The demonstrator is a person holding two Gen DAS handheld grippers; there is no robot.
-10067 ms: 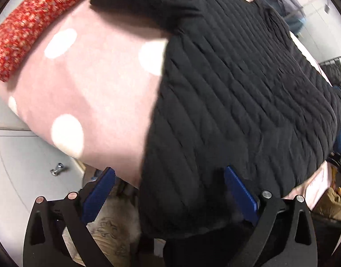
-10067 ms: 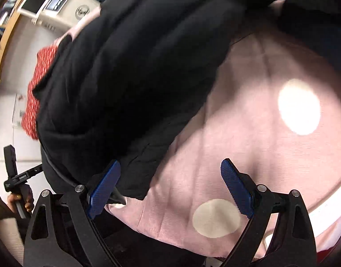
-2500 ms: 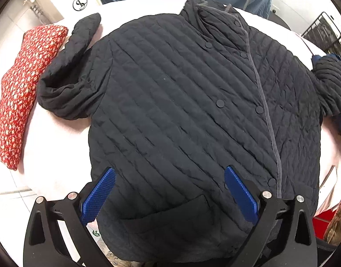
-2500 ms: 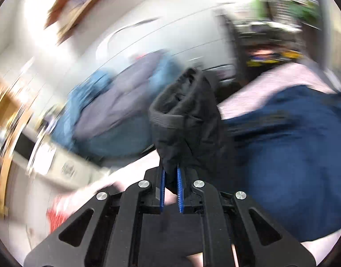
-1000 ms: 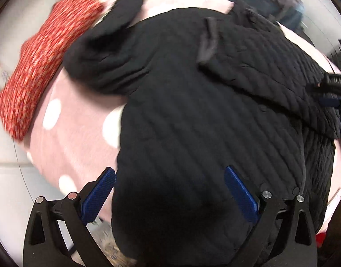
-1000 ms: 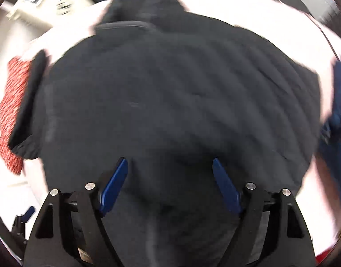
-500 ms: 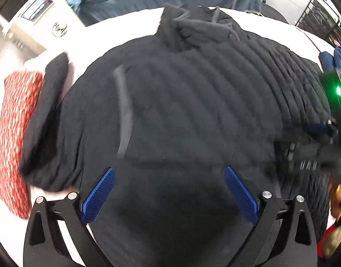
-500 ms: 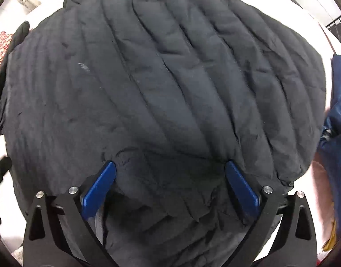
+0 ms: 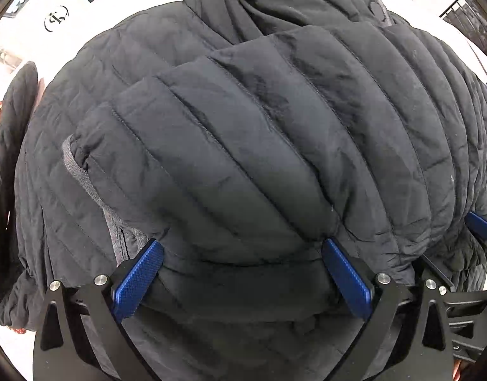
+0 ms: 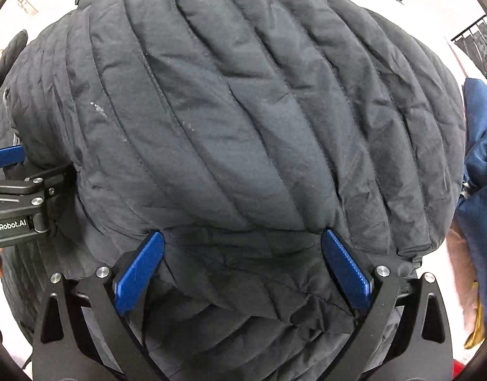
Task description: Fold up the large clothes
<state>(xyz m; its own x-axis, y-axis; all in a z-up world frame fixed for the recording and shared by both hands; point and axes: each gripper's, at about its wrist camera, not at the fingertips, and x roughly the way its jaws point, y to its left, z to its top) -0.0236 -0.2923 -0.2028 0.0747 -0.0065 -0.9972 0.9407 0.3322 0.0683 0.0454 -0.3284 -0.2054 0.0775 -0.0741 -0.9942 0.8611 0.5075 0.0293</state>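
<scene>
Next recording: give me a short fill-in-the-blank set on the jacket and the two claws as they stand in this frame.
1. The black quilted jacket has stitching that runs in ____ lines.
2. The left claw stands ____ over the jacket.
3. The right claw has ____ pads.
4. At the right edge of the right wrist view lies a ____ garment.

Missing words: diagonal; open; blue; blue

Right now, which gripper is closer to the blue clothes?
Right. The right gripper is over the black jacket beside the blue clothes; the left gripper is farther off.
</scene>
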